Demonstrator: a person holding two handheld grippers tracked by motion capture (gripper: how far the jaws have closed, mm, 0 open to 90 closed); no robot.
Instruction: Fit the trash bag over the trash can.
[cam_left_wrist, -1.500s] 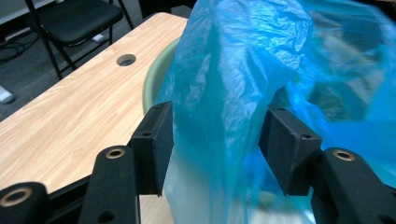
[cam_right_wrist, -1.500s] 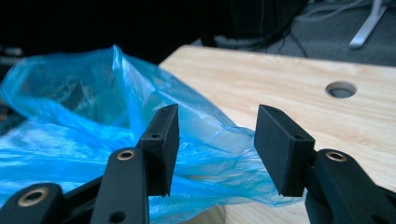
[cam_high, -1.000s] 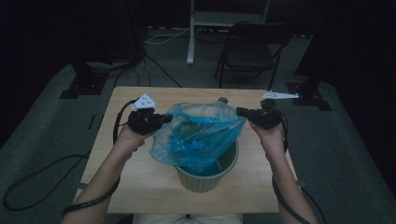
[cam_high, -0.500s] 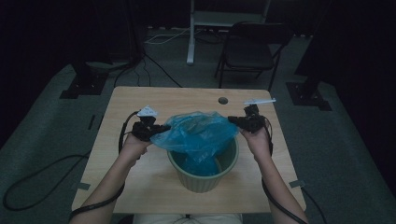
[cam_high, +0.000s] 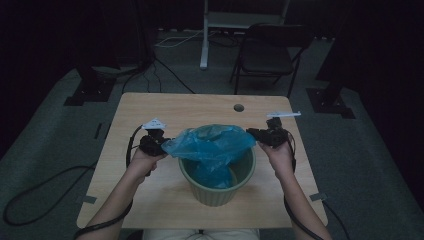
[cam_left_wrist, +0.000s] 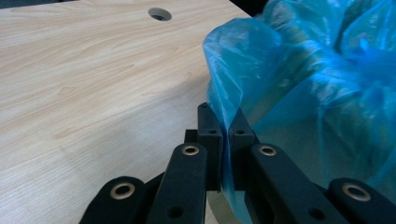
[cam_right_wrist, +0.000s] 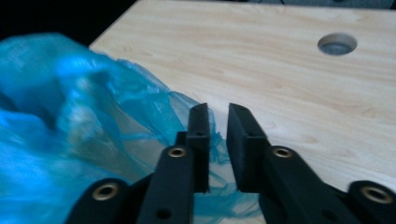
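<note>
The blue bag (cam_high: 210, 145) drapes over the green bin (cam_high: 216, 189) on the tabletop (cam_high: 165, 107), its edge clamped by the left hand-held gripper (cam_left_wrist: 223, 122), while the right hand-held gripper (cam_right_wrist: 218, 116), jaws just parted, has the film loose between them.

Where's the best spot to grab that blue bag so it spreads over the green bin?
Probably the blue bag at its thin loose rim, pinched from outside the green bin, as the left gripper does; the right gripper, jaws just opening, has film beside one jaw.
</note>
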